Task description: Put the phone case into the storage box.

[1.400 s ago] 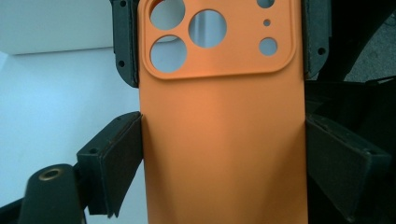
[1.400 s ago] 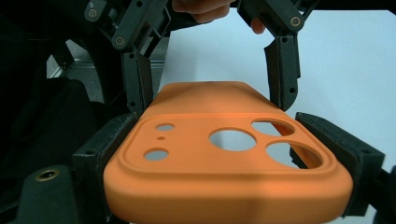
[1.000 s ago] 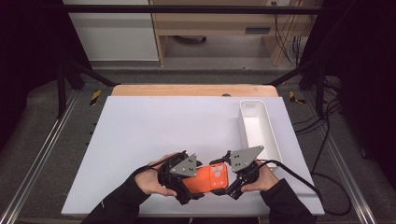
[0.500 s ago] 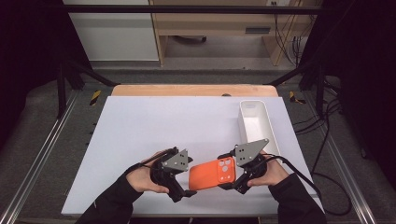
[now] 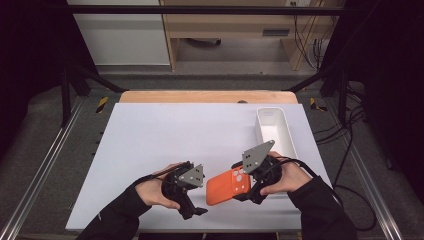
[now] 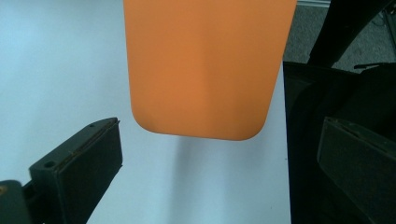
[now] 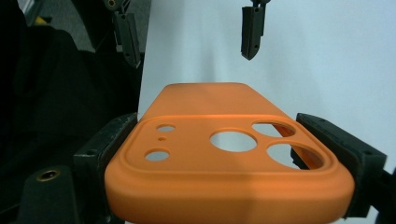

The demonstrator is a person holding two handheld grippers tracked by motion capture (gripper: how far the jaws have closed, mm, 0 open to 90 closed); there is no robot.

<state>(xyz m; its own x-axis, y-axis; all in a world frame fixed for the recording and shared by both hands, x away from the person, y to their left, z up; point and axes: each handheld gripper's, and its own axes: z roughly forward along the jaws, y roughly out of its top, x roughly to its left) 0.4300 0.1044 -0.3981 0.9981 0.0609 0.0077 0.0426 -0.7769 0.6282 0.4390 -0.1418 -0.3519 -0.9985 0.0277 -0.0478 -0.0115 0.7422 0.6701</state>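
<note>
Two grippers flank an orange phone case (image 5: 228, 186) bearing no readable writing. The right gripper (image 7: 233, 154) clamps its camera-hole end above the white table (image 5: 165, 135); the left gripper (image 6: 210, 158), jaws apart, grips nothing. The case's top is cut off.

Looks like a lab recording rig, not a home. White desk (image 5: 165, 145) boxed in by a black metal frame (image 5: 200, 10) along the top and sides of the frame, aluminium rails (image 5: 37, 175) at lower left, loose cables (image 5: 350, 150) at right, plain wooden shelving (image 5: 225, 22) at top centre, grey carpet floor (image 5: 40, 115).
</note>
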